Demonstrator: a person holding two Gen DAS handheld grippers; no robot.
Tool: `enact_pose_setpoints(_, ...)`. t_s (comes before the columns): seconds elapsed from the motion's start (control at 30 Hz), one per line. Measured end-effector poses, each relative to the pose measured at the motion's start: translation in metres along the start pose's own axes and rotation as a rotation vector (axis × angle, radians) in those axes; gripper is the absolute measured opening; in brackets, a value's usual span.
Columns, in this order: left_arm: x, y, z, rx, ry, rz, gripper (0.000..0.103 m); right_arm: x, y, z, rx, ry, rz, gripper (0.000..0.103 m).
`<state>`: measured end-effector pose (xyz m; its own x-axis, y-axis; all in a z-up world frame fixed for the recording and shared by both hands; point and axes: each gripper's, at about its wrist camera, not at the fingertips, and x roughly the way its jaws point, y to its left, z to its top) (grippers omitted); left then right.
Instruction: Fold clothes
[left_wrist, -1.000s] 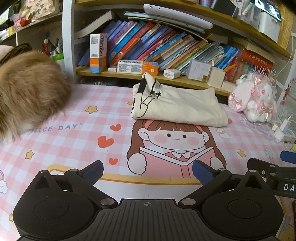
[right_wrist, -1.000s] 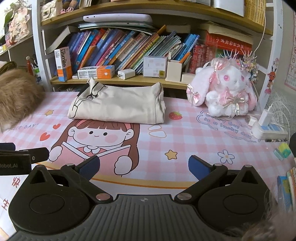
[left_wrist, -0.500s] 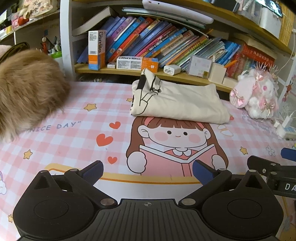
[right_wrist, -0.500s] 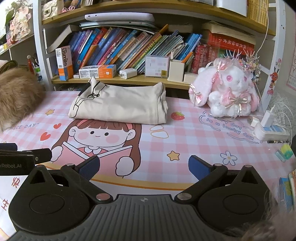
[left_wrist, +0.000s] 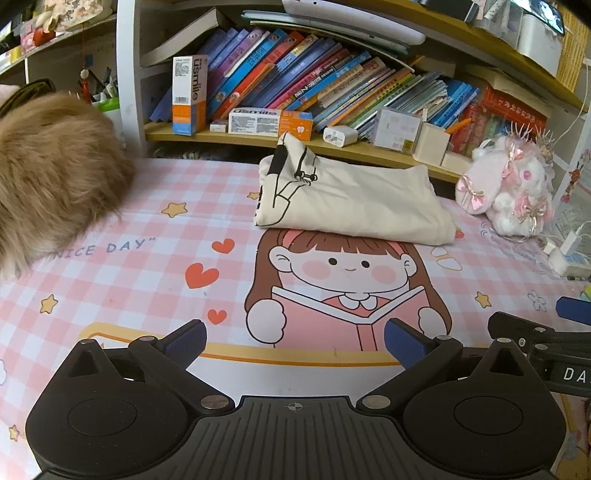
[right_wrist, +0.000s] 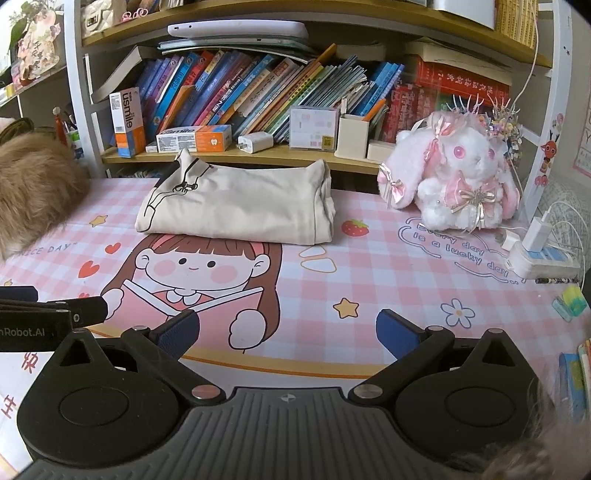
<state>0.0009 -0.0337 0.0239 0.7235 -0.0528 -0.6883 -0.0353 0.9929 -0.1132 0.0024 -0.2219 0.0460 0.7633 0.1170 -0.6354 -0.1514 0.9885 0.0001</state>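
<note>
A cream garment (left_wrist: 354, 201) with black line print lies folded into a neat rectangle at the back of the pink checked desk mat (left_wrist: 140, 266), just before the bookshelf; the right wrist view shows the same cream garment (right_wrist: 236, 205). My left gripper (left_wrist: 295, 341) is open near the mat's front edge, nothing between its blue pads, well short of the garment. My right gripper (right_wrist: 288, 330) is open too, empty, hovering over the front of the mat (right_wrist: 369, 280). Each gripper's black body shows at the edge of the other's view.
A brown furry mass (left_wrist: 48, 177) lies at the left of the mat. A pink plush rabbit (right_wrist: 458, 177) sits back right, beside a power strip with chargers (right_wrist: 539, 254). A shelf of books and boxes (left_wrist: 295, 92) lines the back edge.
Both grippers stay open and empty. The view has shifted slightly, with the garment and shelf sitting a little higher in frame; the garment itself has not moved.
</note>
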Motion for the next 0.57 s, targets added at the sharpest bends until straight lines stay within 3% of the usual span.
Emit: enact_pose_setpoints(0.57, -0.0006, 0.0038, -0.0007, -0.015, -0.005, -0.019, 0.103, 0.0023, 0.0001, -0.0026, 0.009, 0.015, -0.005, 0.103)
